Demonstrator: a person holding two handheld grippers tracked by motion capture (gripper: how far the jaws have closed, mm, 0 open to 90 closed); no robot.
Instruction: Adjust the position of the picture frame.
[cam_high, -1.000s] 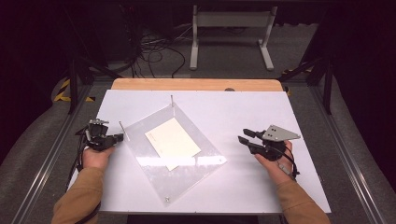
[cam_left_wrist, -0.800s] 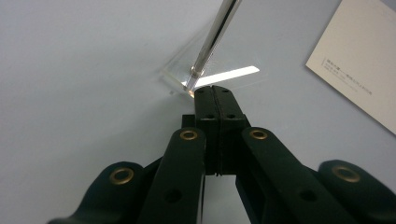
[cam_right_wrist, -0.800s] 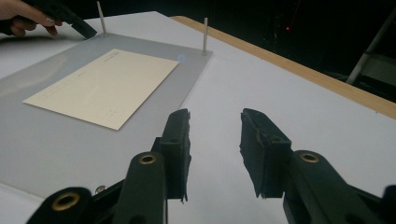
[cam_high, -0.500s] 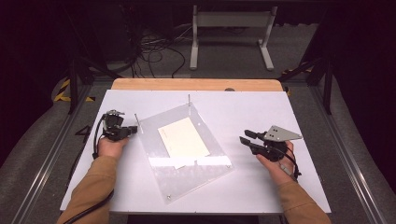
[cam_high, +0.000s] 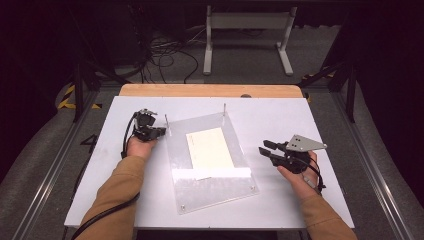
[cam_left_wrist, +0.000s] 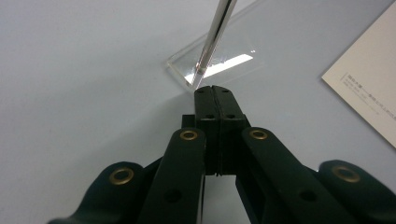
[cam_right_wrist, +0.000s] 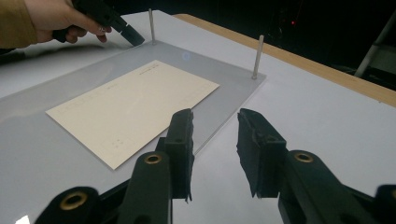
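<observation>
Lying flat across most of the high view is a white rectangular table top (cam_high: 310, 125) w/ a wooden strip along its far edge. On it, near the middle, sits a clear rectangular acrylic plate (cam_high: 215, 185), turned a bit askew to the table edges. Two thin upright metal pins stand at the plate's far corners: the left pin (cam_high: 166, 121) & the right pin (cam_high: 224, 108). A cream rectangular paper card (cam_high: 210, 147) w/ faint print lies flat on the plate, in its far half, inside the edges.

Left gripper (cam_high: 159, 131) sits at the plate's far-left corner, held low by the person's left hand (cam_high: 139, 146) in a tan sleeve. Its jaws are pressed fully together w/ nothing between them; in the left gripper view the tips (cam_left_wrist: 214, 88) point at the base of the left pin (cam_left_wrist: 215, 35), just short of the plate corner, touching or not I can't tell.

Right gripper (cam_high: 263, 148) hovers just beside the plate's right edge, apart from it, approx. level w/ the card. Its jaws stand part open, have just been closing a little, and nothing is between them; in the right gripper view they (cam_right_wrist: 214, 140) straddle the plate's near edge from above, card (cam_right_wrist: 135, 105) ahead to the left.
</observation>
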